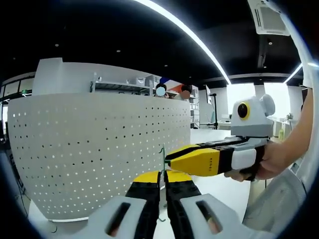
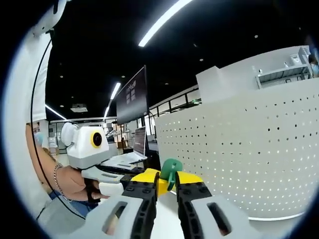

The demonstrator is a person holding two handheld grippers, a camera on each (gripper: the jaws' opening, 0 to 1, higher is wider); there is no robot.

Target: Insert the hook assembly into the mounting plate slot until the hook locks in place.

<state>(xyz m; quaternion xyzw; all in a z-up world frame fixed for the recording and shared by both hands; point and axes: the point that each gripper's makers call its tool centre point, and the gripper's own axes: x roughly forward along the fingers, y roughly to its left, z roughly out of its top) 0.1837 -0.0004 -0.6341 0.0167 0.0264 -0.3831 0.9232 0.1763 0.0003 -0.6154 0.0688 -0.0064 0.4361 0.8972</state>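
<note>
The thin green wire hook point(image 1: 162, 164) stands upright between the two grippers, held in the air in front of the white perforated pegboard mounting plate point(image 1: 94, 154) and not yet touching it, so insertion looks not started. In the right gripper view the same piece shows as a green rounded tab point(image 2: 171, 172) just above the jaw tips. Main risk: the hook is slim and pinched from two sides, so any uneven pull could twist it or let it slip out before the prong meets a hole. The holes are small and close together, so a slight tilt would likely make the prong skate on the plate face or go into the wrong hole and never lock. The left gripper point(image 1: 164, 180) has its yellow-tipped jaws drawn nearly together, with the wire rising from the slim gap between them, so it appears to be gripping the lower stem. The right gripper point(image 2: 166, 183), held by a person's hand point(image 1: 271, 159), also has narrow jaws, seemingly pinching the hook's upper part, though actual contact there is hard to confirm. The plate stands on a pale tabletop point(image 2: 279, 224).
</note>
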